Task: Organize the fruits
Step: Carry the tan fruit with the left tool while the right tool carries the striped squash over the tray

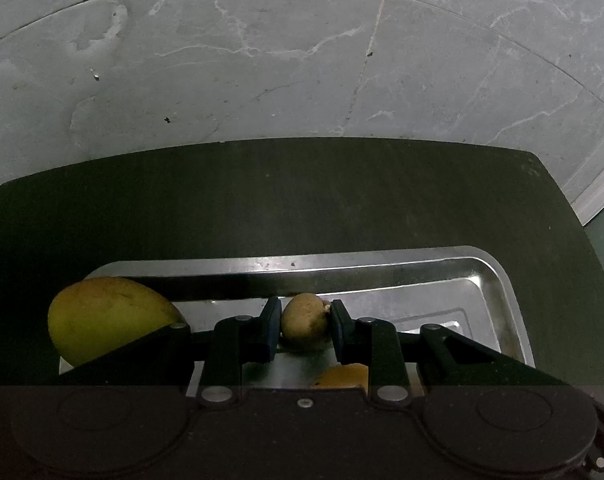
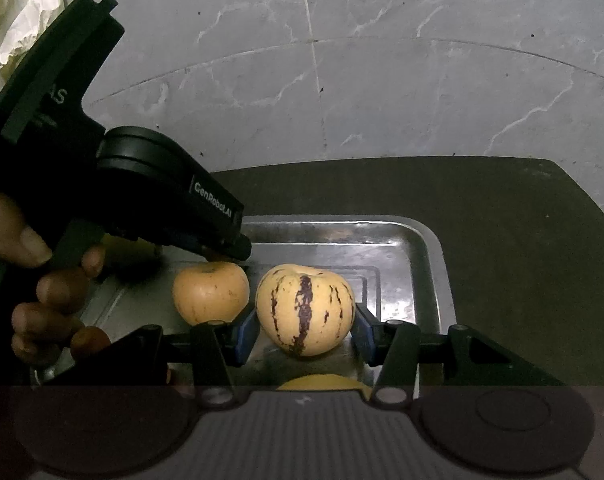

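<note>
My left gripper [image 1: 306, 330] sits low in the centre of its view, pads closed onto a small brown fruit [image 1: 304, 316], one pad touching each side. The fruit is in the metal tray [image 1: 490, 280], which lies on a dark mat [image 1: 302, 200] over a grey marble floor [image 1: 302, 60]. At the left of that frame a mango [image 1: 105, 316] rests at the tray's left end, partly behind my gripper's linkage. A bit of an orange-yellow fruit [image 1: 344, 376] shows at the lower centre, just under the fingers.

My right gripper [image 2: 305, 334] is spread fairly wide around a striped melon [image 2: 305, 308], cream with dark purple streaks, in the centre of its view. Both blue pads lie against the melon's flanks, so I take it as held. Whether the melon rests on the tray [image 2: 426, 264] or is lifted I cannot tell. Just left of it a tan apple-like fruit [image 2: 210, 294] sits in the tray, close to the melon. At the left of this frame my left hand [image 2: 41, 280] grips the other gripper's handle [image 2: 113, 184], its nose reaching above the tan fruit. Crumpled white plastic [image 2: 21, 12] shows at the upper left.
</note>
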### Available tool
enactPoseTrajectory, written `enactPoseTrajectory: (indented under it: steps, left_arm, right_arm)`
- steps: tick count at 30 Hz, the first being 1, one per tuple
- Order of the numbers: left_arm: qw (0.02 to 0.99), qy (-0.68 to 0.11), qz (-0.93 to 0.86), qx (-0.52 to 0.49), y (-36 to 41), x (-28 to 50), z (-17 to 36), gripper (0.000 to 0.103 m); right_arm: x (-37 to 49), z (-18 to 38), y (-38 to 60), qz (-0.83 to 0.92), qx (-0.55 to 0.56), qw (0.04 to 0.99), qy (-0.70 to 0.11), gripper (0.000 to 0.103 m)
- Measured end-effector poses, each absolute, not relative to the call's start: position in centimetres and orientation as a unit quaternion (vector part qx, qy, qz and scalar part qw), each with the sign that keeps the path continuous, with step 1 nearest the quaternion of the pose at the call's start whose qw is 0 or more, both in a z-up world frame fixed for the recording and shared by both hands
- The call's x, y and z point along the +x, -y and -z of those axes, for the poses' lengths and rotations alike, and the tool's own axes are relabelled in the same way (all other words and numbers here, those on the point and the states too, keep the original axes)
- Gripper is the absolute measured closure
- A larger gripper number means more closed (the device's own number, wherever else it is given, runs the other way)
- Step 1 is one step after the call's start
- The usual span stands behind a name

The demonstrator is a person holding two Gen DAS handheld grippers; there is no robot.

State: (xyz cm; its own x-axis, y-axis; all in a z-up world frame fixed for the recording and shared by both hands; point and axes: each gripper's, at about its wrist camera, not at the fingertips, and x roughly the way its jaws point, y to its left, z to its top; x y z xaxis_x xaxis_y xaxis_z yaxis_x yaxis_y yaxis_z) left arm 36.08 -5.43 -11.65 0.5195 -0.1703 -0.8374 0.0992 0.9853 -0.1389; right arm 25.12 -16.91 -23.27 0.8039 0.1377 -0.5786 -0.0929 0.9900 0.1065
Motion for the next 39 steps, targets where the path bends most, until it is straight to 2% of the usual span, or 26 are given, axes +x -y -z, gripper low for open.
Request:
enactPoseTrajectory:
  steps: [39]
  left_arm:
    - [0.869,-0.489,0.068,-0.037,5.51,35.92,11.84,0.075]
  right_arm:
    - [25.5,23.3,16.12,-0.058,0.026,0.947,-0.315,0.048]
